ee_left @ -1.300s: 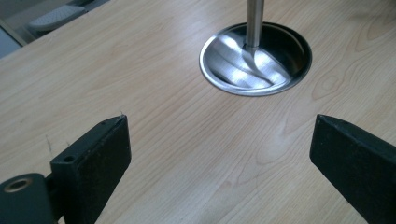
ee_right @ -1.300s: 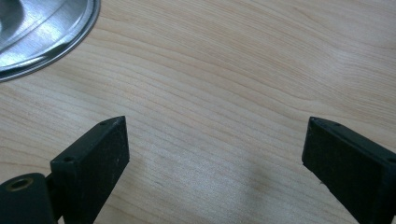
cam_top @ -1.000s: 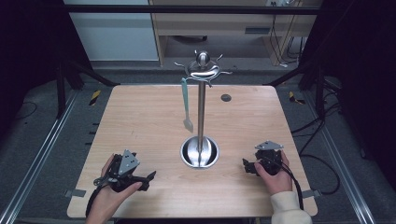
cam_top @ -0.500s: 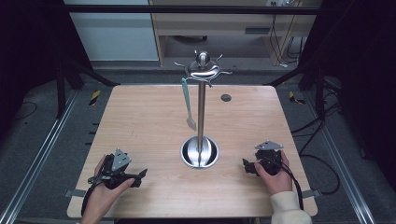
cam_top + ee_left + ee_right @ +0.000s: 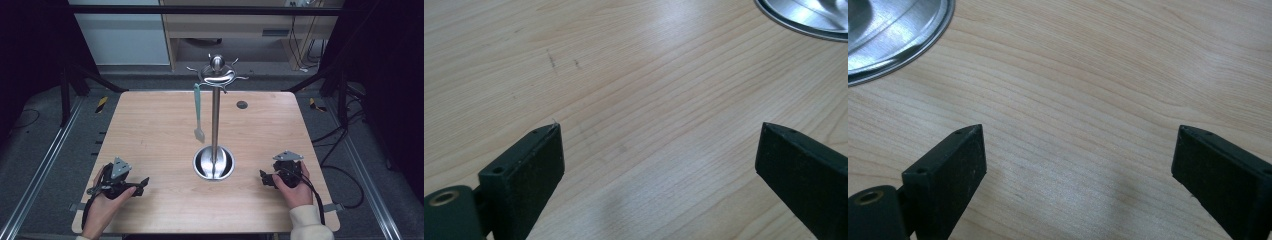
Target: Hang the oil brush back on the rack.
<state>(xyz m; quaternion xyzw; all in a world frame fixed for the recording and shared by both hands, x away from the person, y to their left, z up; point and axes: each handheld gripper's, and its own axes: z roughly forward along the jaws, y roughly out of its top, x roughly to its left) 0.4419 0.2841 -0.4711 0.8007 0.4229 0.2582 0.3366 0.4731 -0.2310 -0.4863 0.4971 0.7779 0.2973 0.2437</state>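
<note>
a light wooden table (image 5: 150, 130) seen from above, with a person's two hands coming in from the bottom edge, forearms cut off by the frame. the left hand holds the left gripper (image 5: 141, 184) low on the table near its front left corner, and the right hand holds the right gripper (image 5: 263, 177) near the front right, both resting on the wood and pointing inward. between them, well apart from each, stands a metal utensil stand (image 5: 215, 107): a round shiny base (image 5: 214, 163), an upright pole, and a crown of curled hooks at the top. a pale green spatula (image 5: 198, 111) hangs from a hook on the left of the pole, its blade ending above the table, close beside the pole; whether it touches the pole is hard to make out. in the left gripper view, the two black jaws stand wide apart over bare wood with nothing between them, and an edge of the base (image 5: 809, 17) is cut off at the top right corner. in the right gripper view, the jaws likewise stand wide apart and empty, with the base (image 5: 893, 30) cut off at the top left. a small dark round spot (image 5: 242, 104) sits on the far part of the table; what it is cannot be told.
</note>
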